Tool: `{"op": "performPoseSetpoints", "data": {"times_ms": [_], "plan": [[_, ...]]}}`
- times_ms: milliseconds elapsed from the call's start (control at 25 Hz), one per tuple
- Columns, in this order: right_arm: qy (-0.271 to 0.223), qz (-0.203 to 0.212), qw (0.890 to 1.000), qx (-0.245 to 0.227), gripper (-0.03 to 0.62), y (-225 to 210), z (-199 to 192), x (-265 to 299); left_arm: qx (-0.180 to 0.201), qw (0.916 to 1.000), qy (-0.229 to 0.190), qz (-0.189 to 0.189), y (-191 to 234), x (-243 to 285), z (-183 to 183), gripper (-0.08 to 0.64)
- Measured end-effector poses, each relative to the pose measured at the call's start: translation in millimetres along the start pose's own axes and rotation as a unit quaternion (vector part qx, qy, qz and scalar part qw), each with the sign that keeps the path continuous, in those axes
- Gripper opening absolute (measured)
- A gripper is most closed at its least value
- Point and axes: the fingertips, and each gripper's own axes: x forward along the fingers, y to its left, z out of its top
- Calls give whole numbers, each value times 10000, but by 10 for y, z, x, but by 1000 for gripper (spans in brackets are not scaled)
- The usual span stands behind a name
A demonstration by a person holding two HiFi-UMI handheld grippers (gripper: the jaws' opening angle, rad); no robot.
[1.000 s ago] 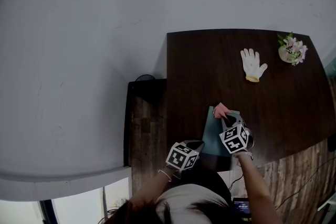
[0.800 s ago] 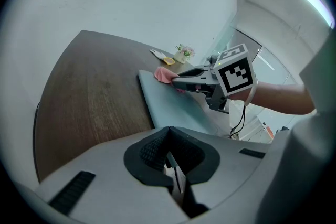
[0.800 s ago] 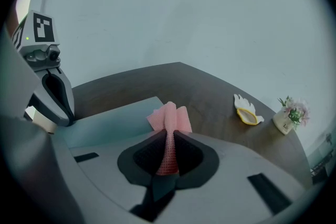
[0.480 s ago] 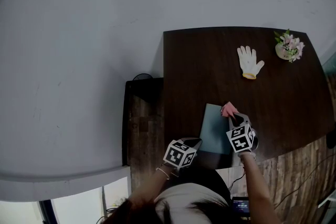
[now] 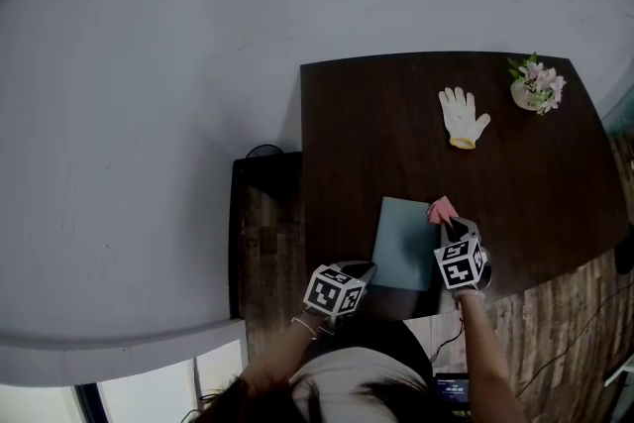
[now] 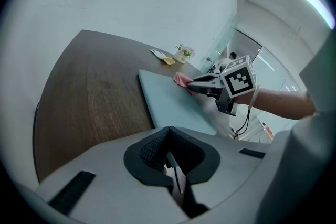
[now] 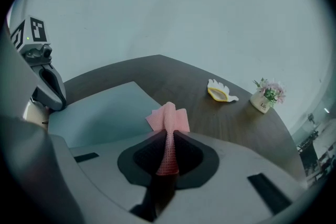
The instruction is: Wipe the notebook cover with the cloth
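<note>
Our two grippers hover at the near edge of the dark wooden surface [image 5: 376,114]. The left gripper [image 5: 369,266] has its jaws pressed together on nothing, by the near left corner of the teal notebook [image 5: 406,241]. The right gripper [image 5: 448,223] sits at its right side. We see the notebook lying flat and closed. Well beyond it rest a white glove [image 5: 462,117] and, further right, a small pot of pink flowers [image 5: 535,86]. Smallest is the pink cloth [image 5: 441,209], pinched in our right gripper's jaws, its loose end fanned out over the notebook's far right corner.
</note>
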Motion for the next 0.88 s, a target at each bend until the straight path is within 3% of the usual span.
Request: {"op": "performPoseSetpoints", "data": {"times_ms": [200, 440, 880], "plan": [[-319, -332, 9985, 305, 41, -136, 94, -170, -30, 10000, 18, -28, 4, 6, 4, 18], [-769, -486, 9955, 278, 41, 30, 417, -403, -27, 10000, 29, -63, 16, -16, -10, 18], [-994, 561, 9933, -167, 41, 1039, 903, -392, -181, 9995, 122, -210, 45, -34, 17, 18]]}}
